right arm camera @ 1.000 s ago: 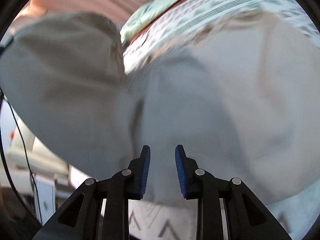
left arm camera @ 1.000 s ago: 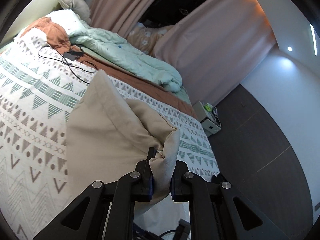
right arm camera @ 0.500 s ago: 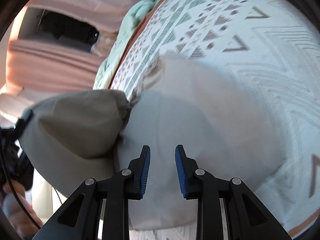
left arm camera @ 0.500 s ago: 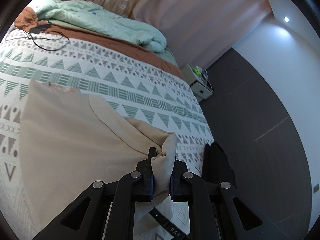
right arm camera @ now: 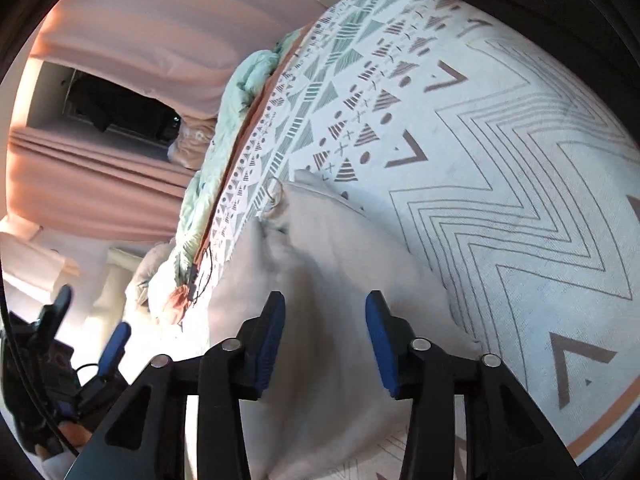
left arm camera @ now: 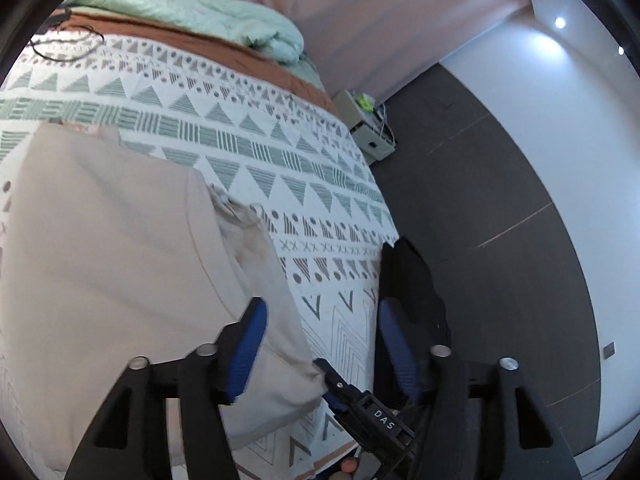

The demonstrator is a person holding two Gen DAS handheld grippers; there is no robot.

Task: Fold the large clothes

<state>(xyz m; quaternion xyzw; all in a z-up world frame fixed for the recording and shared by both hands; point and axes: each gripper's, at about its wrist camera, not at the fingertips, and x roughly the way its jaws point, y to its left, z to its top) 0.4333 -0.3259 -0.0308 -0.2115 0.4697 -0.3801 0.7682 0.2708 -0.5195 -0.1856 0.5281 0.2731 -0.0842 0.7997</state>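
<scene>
Left gripper (left arm camera: pixel 320 344) and right gripper (right arm camera: pixel 325 336) both hang with fingers spread, empty.

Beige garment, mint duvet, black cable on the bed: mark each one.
beige garment (left arm camera: pixel 104 248): left wrist view, flat middle of the cloth.
mint duvet (left arm camera: pixel 192 12): left wrist view, bunched top surface.
black cable (left arm camera: pixel 64 46): left wrist view, loop on the patterned bedspread.

My left view is evenly lit by ceiling spots (left arm camera: pixel 560 22); my right view glares white beside the curtain (right arm camera: pixel 132 12), edges bent, slightly soft.
</scene>
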